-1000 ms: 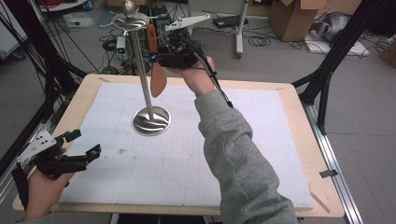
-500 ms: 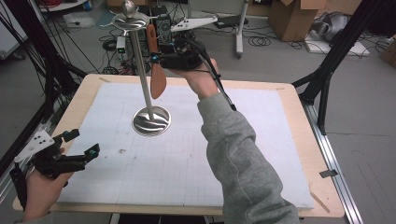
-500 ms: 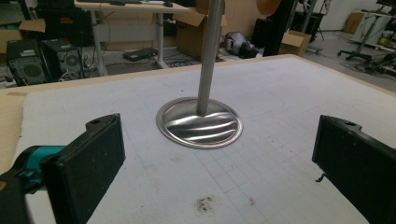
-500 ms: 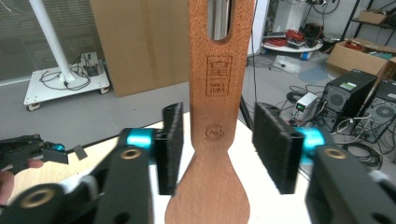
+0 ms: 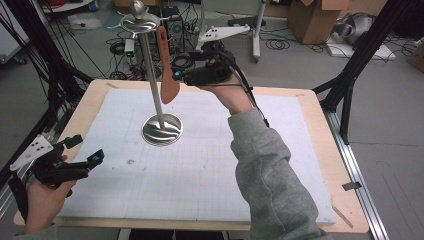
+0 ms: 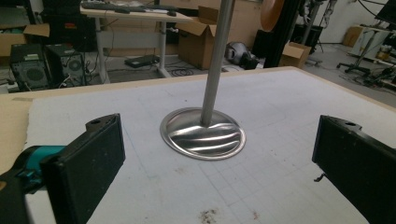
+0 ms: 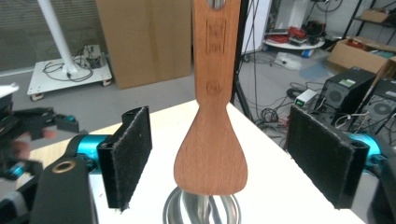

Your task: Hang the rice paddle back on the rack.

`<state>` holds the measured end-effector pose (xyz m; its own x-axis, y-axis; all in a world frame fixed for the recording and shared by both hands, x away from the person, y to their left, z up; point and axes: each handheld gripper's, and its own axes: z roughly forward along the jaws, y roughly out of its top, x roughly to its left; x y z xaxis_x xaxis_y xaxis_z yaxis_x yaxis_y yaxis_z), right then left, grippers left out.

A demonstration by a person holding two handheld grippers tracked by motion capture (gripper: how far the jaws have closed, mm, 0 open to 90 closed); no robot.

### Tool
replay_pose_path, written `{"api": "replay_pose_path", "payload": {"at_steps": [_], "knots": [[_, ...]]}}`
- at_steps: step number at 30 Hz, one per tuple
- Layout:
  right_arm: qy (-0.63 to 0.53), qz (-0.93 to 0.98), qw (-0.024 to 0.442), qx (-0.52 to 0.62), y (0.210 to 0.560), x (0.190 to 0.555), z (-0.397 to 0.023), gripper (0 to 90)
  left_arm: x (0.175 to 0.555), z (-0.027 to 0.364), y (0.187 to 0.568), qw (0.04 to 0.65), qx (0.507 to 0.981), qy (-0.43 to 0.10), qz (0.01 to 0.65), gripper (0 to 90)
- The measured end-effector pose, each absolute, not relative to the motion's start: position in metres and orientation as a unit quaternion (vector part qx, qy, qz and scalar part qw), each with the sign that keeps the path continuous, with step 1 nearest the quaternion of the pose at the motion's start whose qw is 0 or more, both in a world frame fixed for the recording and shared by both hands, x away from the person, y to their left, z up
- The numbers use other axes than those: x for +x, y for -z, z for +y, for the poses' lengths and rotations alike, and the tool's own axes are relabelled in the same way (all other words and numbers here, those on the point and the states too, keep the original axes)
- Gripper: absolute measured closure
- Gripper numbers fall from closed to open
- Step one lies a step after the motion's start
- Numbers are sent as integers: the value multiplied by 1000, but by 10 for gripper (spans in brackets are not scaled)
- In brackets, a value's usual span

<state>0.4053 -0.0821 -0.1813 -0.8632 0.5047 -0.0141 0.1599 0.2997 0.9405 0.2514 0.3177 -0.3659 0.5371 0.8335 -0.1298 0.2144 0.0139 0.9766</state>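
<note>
The flat wooden spatula (image 7: 212,116) hangs by its handle from the top of the tall steel stand with a round base (image 5: 161,129), blade down. The right gripper (image 7: 217,161) has just been opening its jaws; they stand wide on both sides of the blade without touching it. The left gripper (image 6: 219,163) is open and empty, near the table's front left corner.

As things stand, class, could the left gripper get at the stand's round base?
Probably yes. The left gripper is open near the table's front corner, and the mat between it and the base lies bare. The hanging wooden spatula is higher up.
</note>
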Motion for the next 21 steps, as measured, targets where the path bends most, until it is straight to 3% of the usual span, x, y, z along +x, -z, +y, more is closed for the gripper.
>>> {"api": "replay_pose_path", "payload": {"at_steps": [21], "knots": [[-541,798,139,225,218,393,-122,136,272,298,369,594,661,-238,393,29]]}}
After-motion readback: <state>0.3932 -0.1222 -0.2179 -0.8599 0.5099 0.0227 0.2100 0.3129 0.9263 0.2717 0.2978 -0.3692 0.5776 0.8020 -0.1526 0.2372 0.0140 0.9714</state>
